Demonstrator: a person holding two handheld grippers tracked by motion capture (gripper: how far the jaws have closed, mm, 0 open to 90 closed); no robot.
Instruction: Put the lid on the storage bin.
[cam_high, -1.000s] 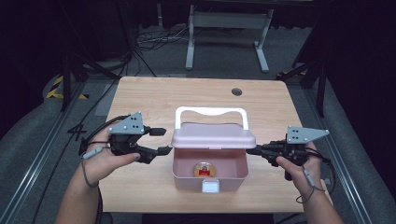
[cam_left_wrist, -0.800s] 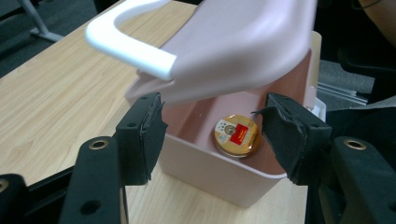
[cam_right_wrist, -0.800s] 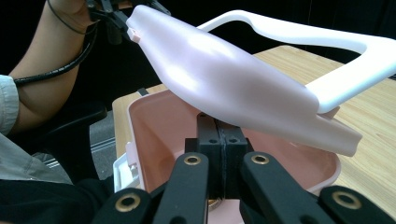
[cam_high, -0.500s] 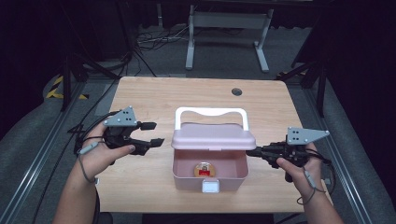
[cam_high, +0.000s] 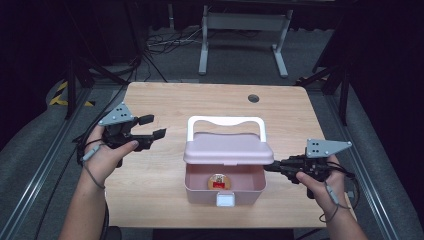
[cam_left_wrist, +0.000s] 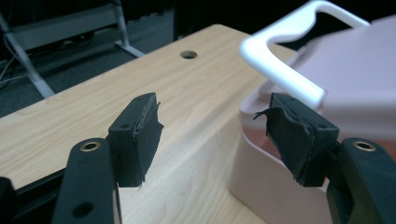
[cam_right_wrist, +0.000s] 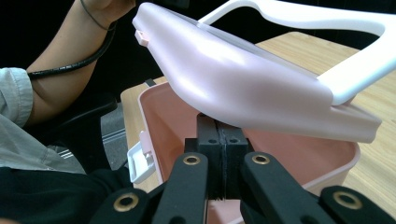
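High view: our box (cam_high: 225, 175) looks light, stiff, slippery plastic; the closed right gripper (cam_high: 267, 167) props its lid (cam_high: 227, 148). Left gripper (cam_high: 152, 126), empty, has just been opening; we'd grasp the handle (cam_high: 225, 121).

Raised lid (cam_high: 229, 148) hides the rear of the pink box (cam_high: 200, 180) interior from above; small red-and-gold object (cam_high: 218, 182) inside too small to identify; right gripper (cam_right_wrist: 219, 137) tips run under the lid edge, contact unclear; box body cut off at bottom edge in left gripper view.
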